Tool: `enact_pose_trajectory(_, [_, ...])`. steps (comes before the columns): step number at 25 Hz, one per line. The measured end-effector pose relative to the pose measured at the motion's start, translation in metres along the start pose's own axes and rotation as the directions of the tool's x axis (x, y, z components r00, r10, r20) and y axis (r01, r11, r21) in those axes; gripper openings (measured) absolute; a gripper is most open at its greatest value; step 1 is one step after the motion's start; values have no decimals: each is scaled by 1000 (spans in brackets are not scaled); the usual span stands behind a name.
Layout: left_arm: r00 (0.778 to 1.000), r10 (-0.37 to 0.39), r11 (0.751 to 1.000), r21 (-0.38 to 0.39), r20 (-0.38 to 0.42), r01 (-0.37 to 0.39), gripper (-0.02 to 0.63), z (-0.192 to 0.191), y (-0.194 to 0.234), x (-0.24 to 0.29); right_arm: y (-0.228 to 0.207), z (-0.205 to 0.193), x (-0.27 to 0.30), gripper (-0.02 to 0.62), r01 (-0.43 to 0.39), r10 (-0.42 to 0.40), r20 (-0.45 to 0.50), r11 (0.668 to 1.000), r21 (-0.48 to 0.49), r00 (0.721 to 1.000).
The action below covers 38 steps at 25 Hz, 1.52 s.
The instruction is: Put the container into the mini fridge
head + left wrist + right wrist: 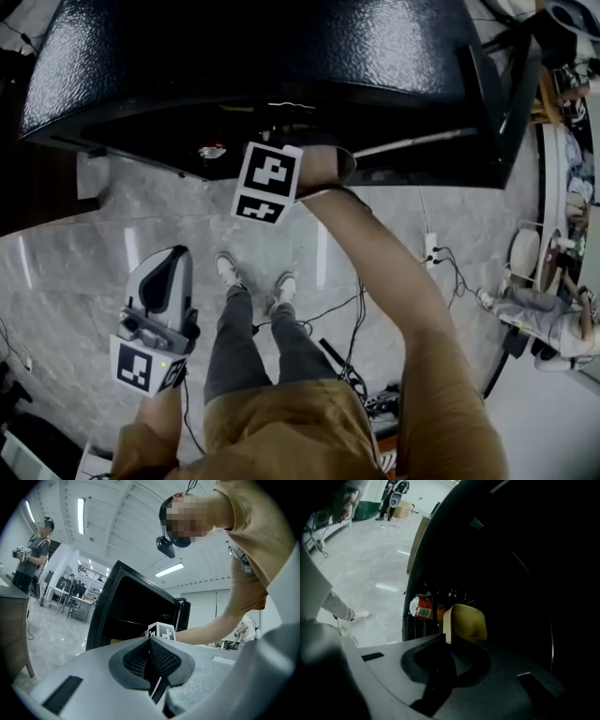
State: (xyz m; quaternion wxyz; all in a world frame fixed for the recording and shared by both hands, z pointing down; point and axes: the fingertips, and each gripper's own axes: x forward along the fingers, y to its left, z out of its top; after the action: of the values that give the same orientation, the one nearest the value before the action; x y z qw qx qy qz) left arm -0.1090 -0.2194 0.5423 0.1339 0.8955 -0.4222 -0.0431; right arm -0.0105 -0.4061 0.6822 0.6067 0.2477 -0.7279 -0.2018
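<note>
The black mini fridge [281, 56] stands open below me, seen from above. My right arm reaches into its opening, and only the marker cube [267, 183] of that gripper shows in the head view. In the right gripper view, my right gripper [446, 641] is inside the dark fridge, its jaws close together on the pale rim of the yellow container [466, 623], which stands upright just past the tips. My left gripper [161, 267] hangs low at the left, away from the fridge [126, 606], shut with nothing between its pads [161, 658].
An orange and white carton [423, 607] sits in the fridge left of the container. The fridge door [497, 94] swings out to the right. A power strip [431, 248] and cables lie on the floor. Another person [548, 319] is at the right.
</note>
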Motion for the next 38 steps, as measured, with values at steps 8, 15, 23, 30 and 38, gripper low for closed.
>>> enact_pose_trajectory(8, [1000,-7,1000,26,27,6,2,41,-36,6,3,-2,-55,6,9,-7,39,999,-42,999])
enact_pose_trajectory(15, [998,48,996,70,38,-51,2,57,-39,-12,18,4,-91,2,-42,42,73,999,-2,996])
enact_pose_trajectory(23, [993,95,988,115,76,-103,2,88,-50,-30,34,19,-138,0,-63,61,134,998,8,989])
enact_pose_trajectory(30, [991,103,983,142,89,-115,2,112,-70,-44,35,31,-182,2,-65,52,197,996,62,979])
enact_pose_trajectory(38, [985,134,977,152,105,-149,2,132,-89,-63,44,34,-236,2,-104,49,251,972,211,967])
